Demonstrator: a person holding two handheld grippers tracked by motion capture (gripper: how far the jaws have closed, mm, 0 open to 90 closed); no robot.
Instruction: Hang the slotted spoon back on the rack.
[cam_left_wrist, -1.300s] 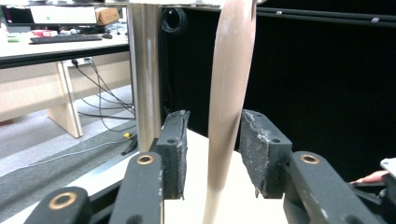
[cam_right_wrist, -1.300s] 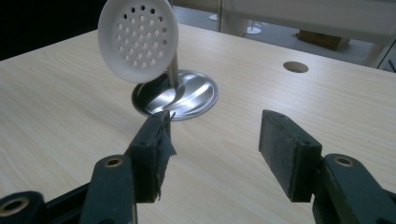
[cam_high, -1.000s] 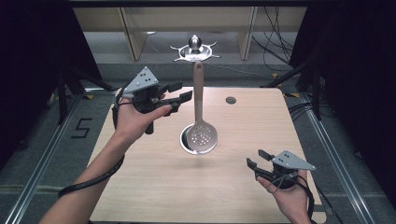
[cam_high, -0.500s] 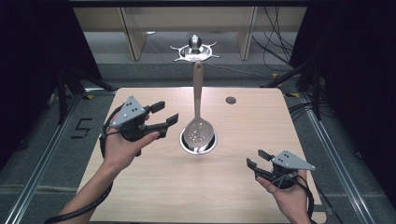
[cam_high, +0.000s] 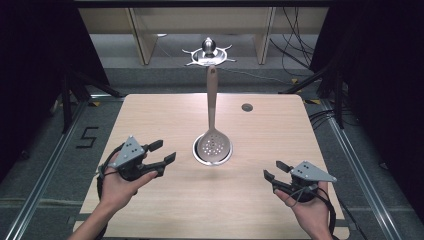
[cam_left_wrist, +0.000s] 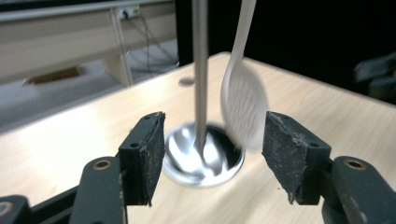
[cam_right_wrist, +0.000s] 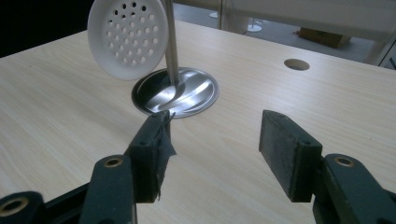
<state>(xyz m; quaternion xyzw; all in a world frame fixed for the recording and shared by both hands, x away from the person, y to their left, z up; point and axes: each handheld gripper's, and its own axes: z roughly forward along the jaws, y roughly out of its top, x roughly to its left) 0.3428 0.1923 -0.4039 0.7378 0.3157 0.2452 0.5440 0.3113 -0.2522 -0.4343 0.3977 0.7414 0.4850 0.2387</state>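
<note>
Two claws rest low over the worktop (cam_high: 150, 110), both spread and empty. The left claw (cam_high: 164, 152) is at 8 o'clock, the right claw (cam_high: 274, 170) at 4 o'clock. Between them the skimmer (cam_high: 213, 146) hangs on a metal stand (cam_right_wrist: 173, 95) at the centre.

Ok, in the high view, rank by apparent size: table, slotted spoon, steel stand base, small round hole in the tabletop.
1. table
2. slotted spoon
3. steel stand base, only its rim showing around the spoon's head, so roughly the bowl's width
4. small round hole
</note>
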